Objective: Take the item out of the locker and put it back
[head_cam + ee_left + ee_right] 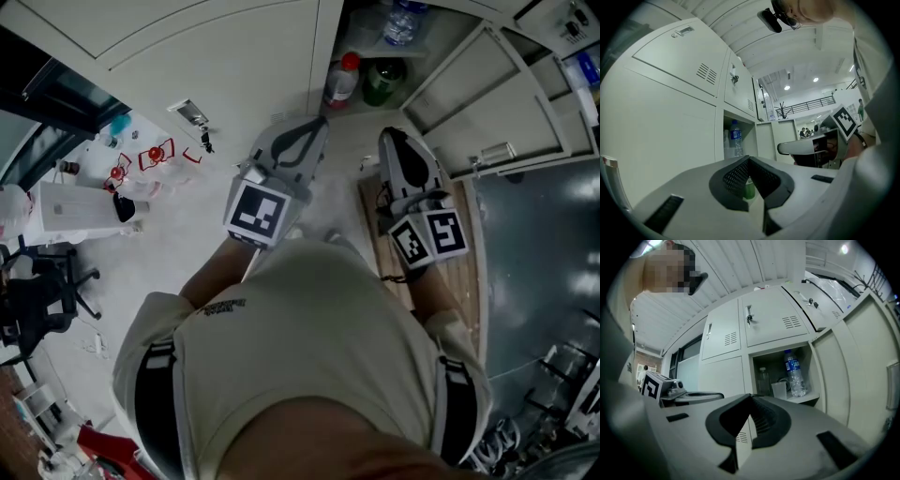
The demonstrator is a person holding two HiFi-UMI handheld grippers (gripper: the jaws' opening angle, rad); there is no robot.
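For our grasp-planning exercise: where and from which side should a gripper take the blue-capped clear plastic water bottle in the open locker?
Probably its labelled mid-body, coming level through the locker's open front: the blue-capped clear plastic water bottle stands upright near the front, with a translucent cup close beside it.
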